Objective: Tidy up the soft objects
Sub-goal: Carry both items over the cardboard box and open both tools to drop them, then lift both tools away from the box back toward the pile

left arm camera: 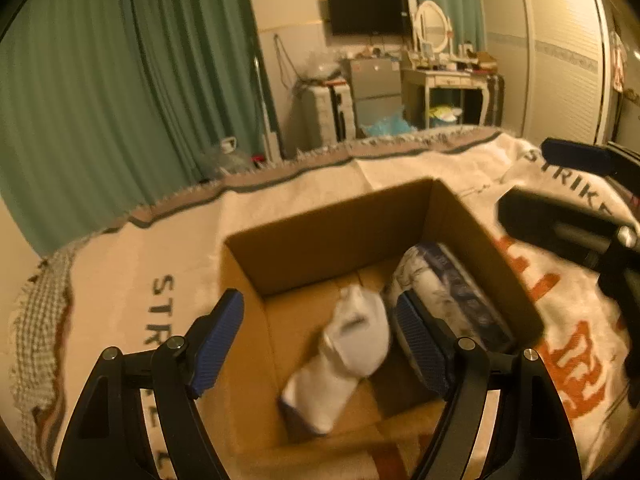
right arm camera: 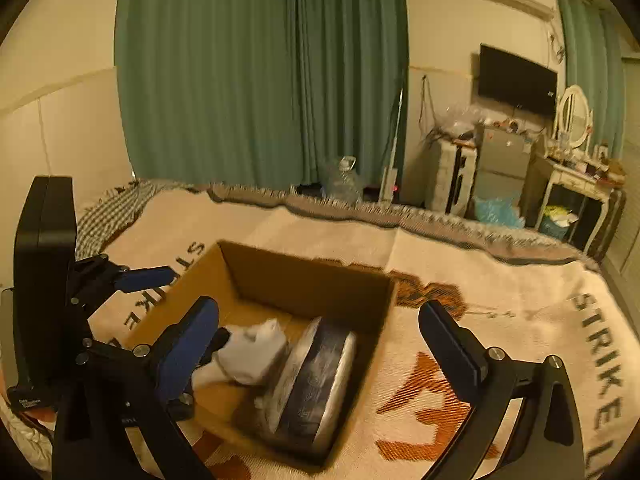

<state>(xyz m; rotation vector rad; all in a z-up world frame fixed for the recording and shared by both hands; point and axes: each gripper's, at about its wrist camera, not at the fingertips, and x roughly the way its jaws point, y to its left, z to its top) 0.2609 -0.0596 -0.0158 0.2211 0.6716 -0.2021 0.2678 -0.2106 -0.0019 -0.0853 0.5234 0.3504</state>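
An open cardboard box [left arm camera: 324,220] [right arm camera: 308,280] sits on the bed blanket. Inside it a white sock [left arm camera: 344,356] [right arm camera: 252,354] hangs or falls, blurred, beside a dark blue and white wrapped soft pack [left arm camera: 452,292] [right arm camera: 316,380] against the box's right wall. My left gripper [left arm camera: 320,344] is open above the box, with the sock between its blue pads but not pinched. My right gripper [right arm camera: 320,344] is open and empty over the box's right side. The left gripper also shows at the left of the right wrist view [right arm camera: 144,276].
A cream blanket [right arm camera: 500,292] printed with "STRIKE" and orange lettering covers the bed. Green curtains [right arm camera: 260,72], a wall TV [right arm camera: 516,80], a small fridge [right arm camera: 500,160] and a dressing table [right arm camera: 576,176] stand beyond the bed's far edge.
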